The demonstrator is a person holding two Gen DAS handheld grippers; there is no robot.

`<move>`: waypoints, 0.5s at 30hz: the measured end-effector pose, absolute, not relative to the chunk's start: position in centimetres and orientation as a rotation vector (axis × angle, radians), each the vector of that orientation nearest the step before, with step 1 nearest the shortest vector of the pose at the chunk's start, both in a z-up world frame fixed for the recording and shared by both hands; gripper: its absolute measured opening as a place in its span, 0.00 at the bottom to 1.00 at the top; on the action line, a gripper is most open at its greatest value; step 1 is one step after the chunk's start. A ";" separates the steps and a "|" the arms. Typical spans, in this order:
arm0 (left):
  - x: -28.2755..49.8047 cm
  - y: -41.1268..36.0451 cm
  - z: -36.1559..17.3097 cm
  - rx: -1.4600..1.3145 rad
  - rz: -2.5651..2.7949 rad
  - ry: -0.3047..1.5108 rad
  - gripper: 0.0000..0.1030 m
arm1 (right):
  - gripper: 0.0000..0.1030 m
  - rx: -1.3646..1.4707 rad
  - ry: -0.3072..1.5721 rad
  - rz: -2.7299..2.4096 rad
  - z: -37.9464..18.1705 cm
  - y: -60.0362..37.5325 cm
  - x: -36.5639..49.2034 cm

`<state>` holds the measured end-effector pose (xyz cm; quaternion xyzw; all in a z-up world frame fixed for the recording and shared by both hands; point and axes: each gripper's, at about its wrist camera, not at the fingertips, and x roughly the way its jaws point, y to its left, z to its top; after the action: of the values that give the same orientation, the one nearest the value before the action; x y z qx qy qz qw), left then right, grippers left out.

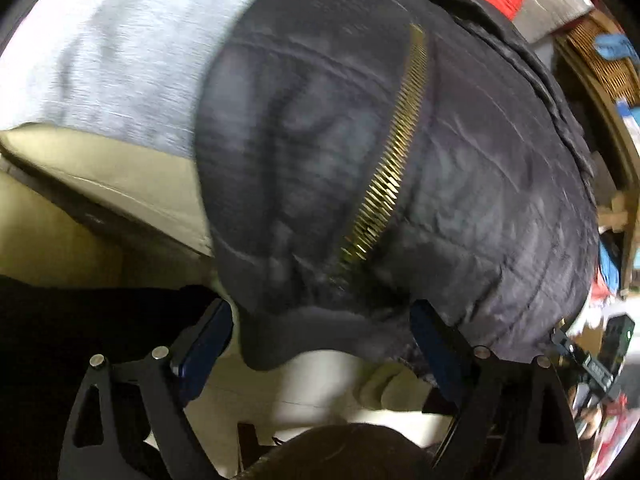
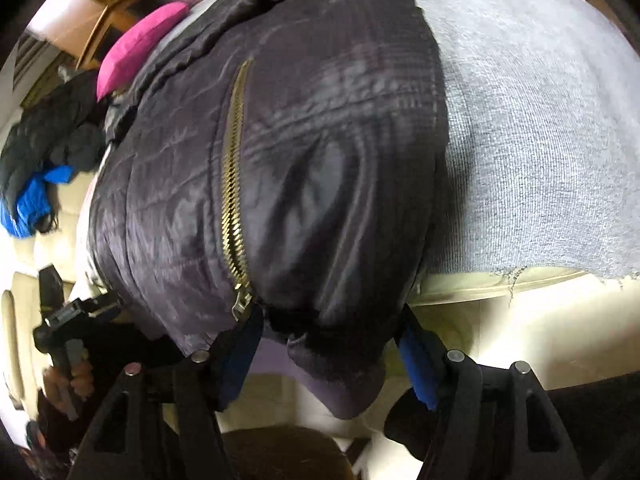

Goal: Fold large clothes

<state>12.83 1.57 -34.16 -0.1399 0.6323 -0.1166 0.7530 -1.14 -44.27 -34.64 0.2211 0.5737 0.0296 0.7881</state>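
Right wrist only: zipper pull (image 2: 241, 305), pink cushion (image 2: 138, 46). Both grippers (image 1: 320, 344) (image 2: 326, 344) spread around black jacket (image 1: 380, 152) hem. Grey sheet (image 2: 540, 140) beneath.

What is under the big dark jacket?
A grey cloth lies under the dark jacket and spreads out beside it, over a cream surface. Whatever sits beneath the jacket's middle is covered.

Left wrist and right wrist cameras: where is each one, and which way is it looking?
Left wrist: sits behind the left gripper, looking along its open fingers at the dark jacket on the grey cloth.
Right wrist: sits behind the right gripper, facing the same jacket; a hand shows at the left.
Shared: jacket, gold zipper, grey cloth.
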 end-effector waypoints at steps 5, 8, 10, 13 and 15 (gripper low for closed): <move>13.8 1.6 -35.7 -0.294 -0.200 1.384 0.88 | 0.72 0.414 1.352 0.045 -37.3 -43.7 0.0; 14.3 1.9 -36.7 -0.329 -0.211 1.386 0.88 | 0.72 0.409 1.347 0.041 -38.3 -43.4 0.8; 14.4 1.6 -36.8 -0.330 -0.236 1.372 0.88 | 0.70 0.424 1.332 0.070 -38.2 -43.4 0.7; 14.4 1.7 -36.5 -0.383 -0.283 1.346 0.75 | 0.47 0.448 1.301 0.124 -37.3 -43.3 -0.1; 14.5 1.4 -36.2 -0.416 -0.301 1.338 0.56 | 0.34 0.460 1.272 0.166 -36.0 -42.9 -1.0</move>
<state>14.50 1.38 -36.23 -0.1907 0.6133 -0.1382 0.7539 -1.05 -42.95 -36.03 0.2128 0.5879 0.0766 0.7766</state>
